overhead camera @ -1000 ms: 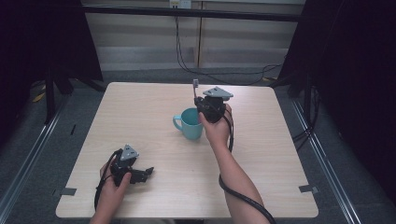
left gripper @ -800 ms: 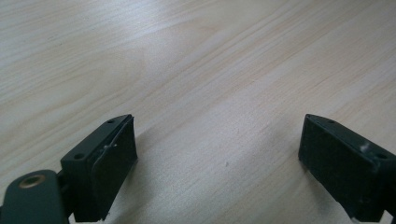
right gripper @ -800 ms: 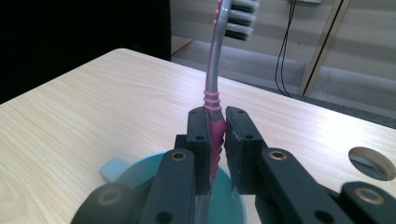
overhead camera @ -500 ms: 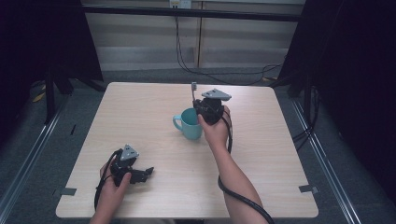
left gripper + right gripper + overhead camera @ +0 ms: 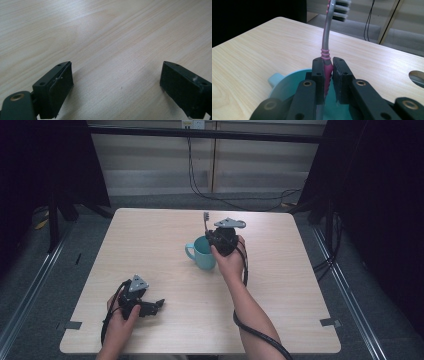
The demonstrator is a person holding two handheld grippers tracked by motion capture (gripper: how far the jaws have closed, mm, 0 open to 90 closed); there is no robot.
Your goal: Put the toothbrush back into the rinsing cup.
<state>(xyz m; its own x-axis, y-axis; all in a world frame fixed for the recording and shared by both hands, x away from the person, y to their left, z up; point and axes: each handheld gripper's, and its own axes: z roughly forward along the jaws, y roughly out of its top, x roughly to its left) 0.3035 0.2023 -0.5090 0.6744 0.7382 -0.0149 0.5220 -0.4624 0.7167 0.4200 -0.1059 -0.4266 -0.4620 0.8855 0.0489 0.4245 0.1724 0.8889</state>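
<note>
Right gripper (image 5: 329,72) clamped on pink-and-grey toothbrush (image 5: 325,53), held upright, bristles up, over the teal mug (image 5: 201,254) mid-table (image 5: 150,235). Left gripper (image 5: 159,304) low at near-left edge, jaws wide, nothing between.

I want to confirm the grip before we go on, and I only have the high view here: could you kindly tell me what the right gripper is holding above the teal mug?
Observer: The right gripper is shut on a toothbrush with a pink ribbed grip and grey neck, bristle head up.
Operator: Thank you. Where does its lower end sit?
Observer: The handle runs down between the jaws toward the inside of the teal ceramic mug; its tip is hidden behind the gripper.
Operator: And is the left gripper holding anything?
Observer: No, the left gripper is open, with bare light wooden table between its black pads.
</note>
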